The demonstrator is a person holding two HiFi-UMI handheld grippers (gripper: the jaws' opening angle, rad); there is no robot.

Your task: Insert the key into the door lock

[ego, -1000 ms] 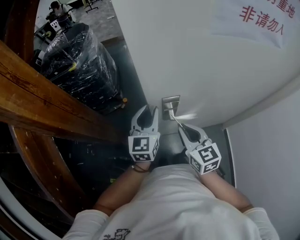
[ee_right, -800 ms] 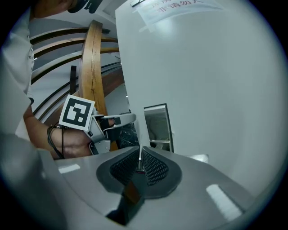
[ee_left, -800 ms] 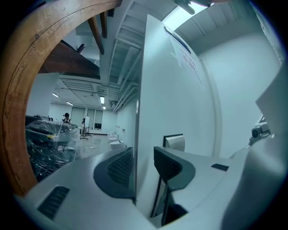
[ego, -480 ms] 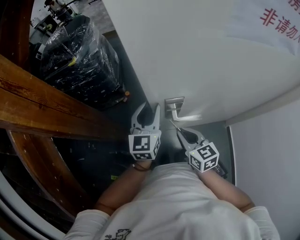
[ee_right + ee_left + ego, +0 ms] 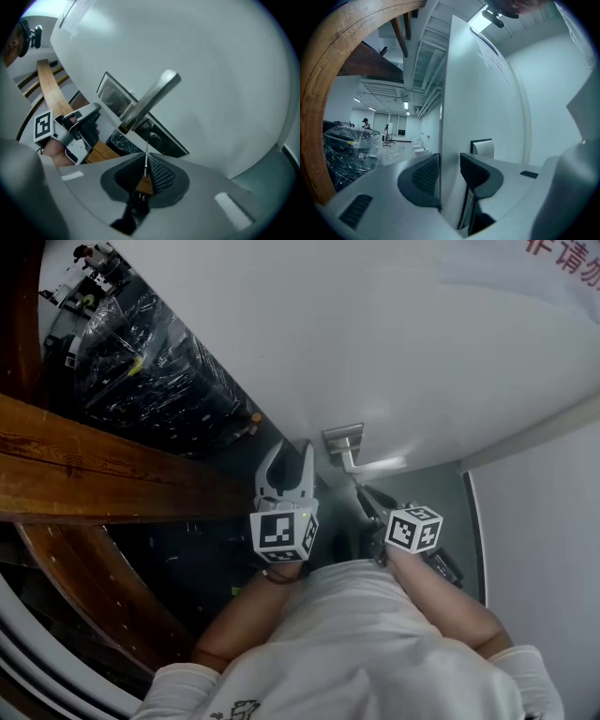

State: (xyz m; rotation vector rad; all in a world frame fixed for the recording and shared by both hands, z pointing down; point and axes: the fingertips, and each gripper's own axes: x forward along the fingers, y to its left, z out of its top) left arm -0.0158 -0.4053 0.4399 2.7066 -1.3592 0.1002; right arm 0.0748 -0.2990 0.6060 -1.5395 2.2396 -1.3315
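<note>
White door (image 5: 394, 352) filled most of the head view, with a curved wooden beam (image 5: 94, 465) to the left and, beyond it, a dark stack wrapped in clear film (image 5: 150, 371) on the floor. Both forearms reached forward from the person's white shirt.

Left gripper (image 5: 286, 454) pointed about level at the door's free edge. Its fingers (image 5: 424, 176) had just been opening and stood spread wide, one on each side of that edge, and the pads did not press on it.

Right gripper (image 5: 146, 165) sat lower, beneath the metal lever handle (image 5: 149, 101), rolled so that its marker cube tilted and aimed slightly downward. Its fingers were pressed together on the key (image 5: 146, 151), which stood edge-on between the ribbed pads with its thin blade sticking out past them. The blade pointed at the door lock (image 5: 153, 137), set in the dark plate under the handle; the tip was close to the keyhole but not seated in it.
</note>
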